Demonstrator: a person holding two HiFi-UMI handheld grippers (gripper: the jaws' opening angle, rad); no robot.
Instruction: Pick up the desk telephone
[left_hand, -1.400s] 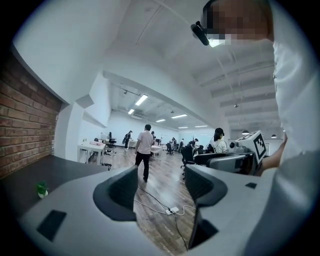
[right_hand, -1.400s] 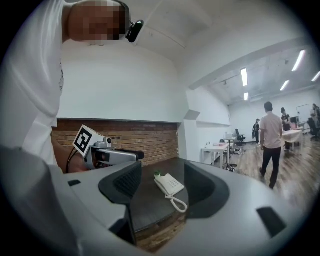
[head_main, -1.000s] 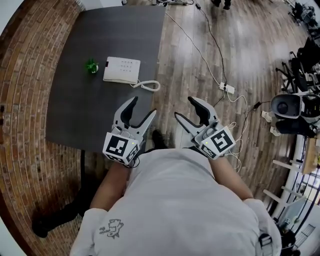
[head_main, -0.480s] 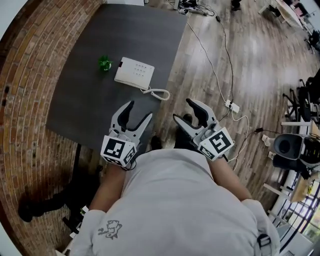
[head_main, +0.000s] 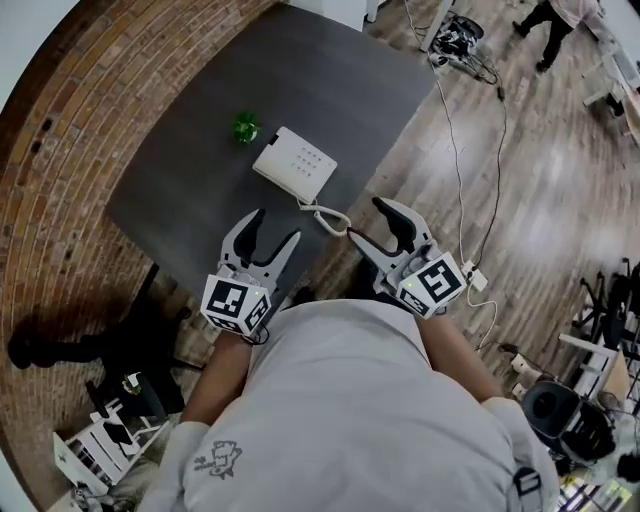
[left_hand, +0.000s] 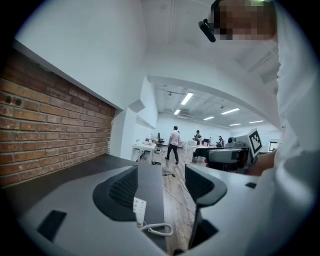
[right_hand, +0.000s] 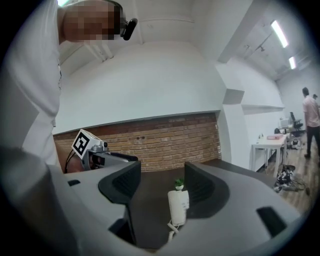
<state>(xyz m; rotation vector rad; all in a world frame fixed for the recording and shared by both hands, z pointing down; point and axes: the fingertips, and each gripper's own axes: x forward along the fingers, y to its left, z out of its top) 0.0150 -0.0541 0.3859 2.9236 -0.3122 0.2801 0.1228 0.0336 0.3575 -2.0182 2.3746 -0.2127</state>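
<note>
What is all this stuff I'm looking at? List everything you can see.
table: one, dark grey, beside the brick wall
desk telephone: one, white, on the table
coiled cord: one, white, at the table's near edge
small plant: one, green, on the table beside the telephone, not touching it
brick wall: one, red-brown, left
floor: one, wooden, right
power strip: one, white, on the floor
bystander: one, far top right
left gripper: one, grey, open, empty
right gripper: one, grey, open, empty
</note>
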